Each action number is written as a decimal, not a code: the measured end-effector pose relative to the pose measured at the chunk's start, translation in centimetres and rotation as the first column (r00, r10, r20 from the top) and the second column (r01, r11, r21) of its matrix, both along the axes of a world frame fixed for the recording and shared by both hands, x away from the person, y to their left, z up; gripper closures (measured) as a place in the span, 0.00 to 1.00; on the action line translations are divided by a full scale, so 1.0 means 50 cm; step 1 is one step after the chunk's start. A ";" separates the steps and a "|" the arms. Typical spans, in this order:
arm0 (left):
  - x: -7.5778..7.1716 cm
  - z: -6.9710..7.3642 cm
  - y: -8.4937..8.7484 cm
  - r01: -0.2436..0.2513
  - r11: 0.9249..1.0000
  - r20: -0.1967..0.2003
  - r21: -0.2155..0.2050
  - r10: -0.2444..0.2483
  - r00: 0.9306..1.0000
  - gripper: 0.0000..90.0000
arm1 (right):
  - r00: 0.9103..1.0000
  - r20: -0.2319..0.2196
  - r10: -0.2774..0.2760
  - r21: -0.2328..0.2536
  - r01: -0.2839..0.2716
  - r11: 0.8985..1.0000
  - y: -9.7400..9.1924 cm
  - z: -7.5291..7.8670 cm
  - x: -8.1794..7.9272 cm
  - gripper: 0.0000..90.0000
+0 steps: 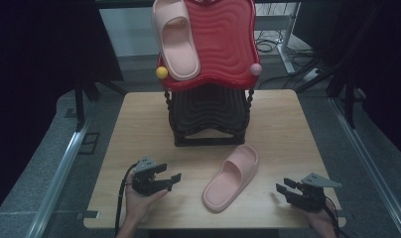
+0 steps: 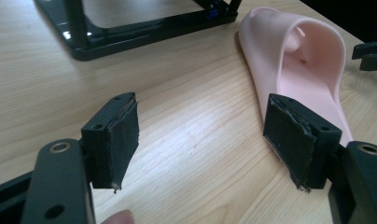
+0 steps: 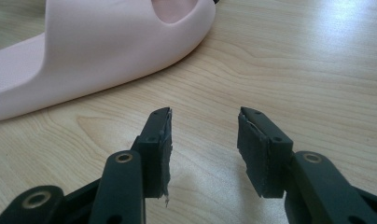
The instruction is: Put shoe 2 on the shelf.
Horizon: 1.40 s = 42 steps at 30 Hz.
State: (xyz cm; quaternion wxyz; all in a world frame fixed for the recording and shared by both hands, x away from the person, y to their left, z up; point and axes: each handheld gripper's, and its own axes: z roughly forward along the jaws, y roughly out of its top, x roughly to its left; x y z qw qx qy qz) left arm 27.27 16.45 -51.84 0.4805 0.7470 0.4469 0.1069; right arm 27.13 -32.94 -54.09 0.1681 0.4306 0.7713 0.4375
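One pink slipper (image 1: 232,177) lies on the wooden table (image 1: 139,129) between my two grippers, toe toward the rack. Its twin (image 1: 175,39) rests on the red top tier (image 1: 223,39) of the rack. My left gripper (image 1: 171,172) is held just left of the table slipper, jaws wide open and empty. In the left gripper view the slipper (image 2: 303,60) lies ahead by the right pad, apart from it, as my left gripper (image 2: 200,105) faces it. My right gripper (image 1: 282,185) is right of the slipper, open with nothing between the pads. In the right gripper view my right gripper (image 3: 205,114) points past the slipper (image 3: 98,42).
The rack has a black lower tier (image 1: 208,111) and a black base frame (image 2: 130,32) standing mid-table. A yellow ball (image 1: 162,72) and a pink ball (image 1: 256,69) sit at the red tier's corners. Metal rails (image 1: 64,163) run along both sides of the table.
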 end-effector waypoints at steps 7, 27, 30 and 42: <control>0.029 0.011 -0.088 0.064 0.998 0.016 0.007 -0.064 0.998 0.38 | 1.000 0.027 -0.003 0.023 0.002 1.000 0.001 0.013 -0.004 0.61; 0.108 -0.018 -0.294 0.137 0.990 -0.042 0.039 -0.136 0.990 0.73 | 0.999 0.035 0.000 0.031 -0.001 1.000 -0.007 0.016 -0.003 0.61; 0.122 -0.030 -0.303 0.114 0.993 -0.061 0.030 -0.112 0.992 0.78 | 0.999 0.032 0.010 0.054 -0.012 0.998 -0.006 0.018 -0.003 0.61; 0.121 -0.036 -0.307 0.051 0.999 -0.067 0.013 -0.050 0.997 0.89 | 0.999 0.033 0.018 0.065 -0.020 0.998 -0.004 0.019 -0.003 0.61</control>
